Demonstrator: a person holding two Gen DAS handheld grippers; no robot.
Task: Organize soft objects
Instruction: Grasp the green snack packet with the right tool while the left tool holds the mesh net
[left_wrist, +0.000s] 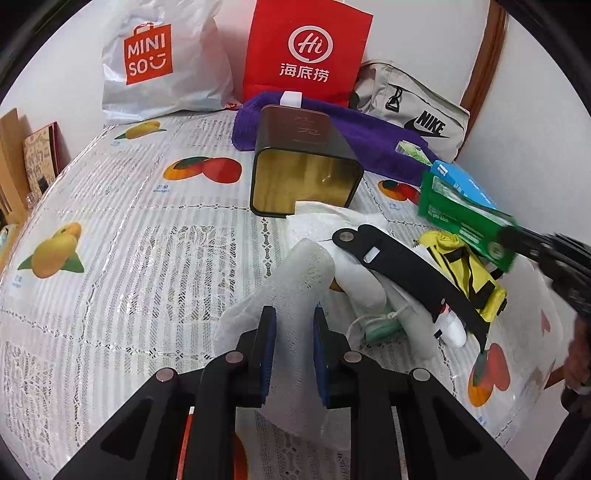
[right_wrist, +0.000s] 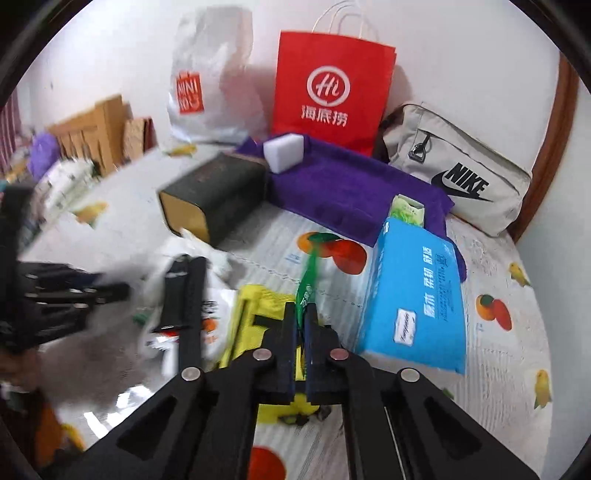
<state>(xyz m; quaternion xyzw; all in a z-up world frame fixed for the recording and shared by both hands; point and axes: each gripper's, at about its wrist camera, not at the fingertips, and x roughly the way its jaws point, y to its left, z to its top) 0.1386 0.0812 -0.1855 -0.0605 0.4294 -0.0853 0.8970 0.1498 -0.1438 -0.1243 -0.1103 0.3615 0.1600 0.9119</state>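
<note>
At the left we see our left gripper (left_wrist: 291, 332) pinched narrowly on a white foam sleeve (left_wrist: 295, 280) that lies on the fruit-print worktop (left_wrist: 110, 229). Just right of it sits a heap of soft things: a black strap (left_wrist: 406, 269) and a yellow pouch (left_wrist: 465, 280). Behind the heap stands a dark tin (left_wrist: 306, 166), then a purple towel (left_wrist: 369, 136). Farthest right, our right gripper (right_wrist: 302, 328) is clamped on a green packet (right_wrist: 308, 280), lifted beside a blue tissue pack (right_wrist: 417, 295).

Fruit-print table (left_wrist: 110, 229) w/ tin (left_wrist: 306, 162), purple towel (right_wrist: 343, 177), tissue pack (right_wrist: 413, 291).
</note>
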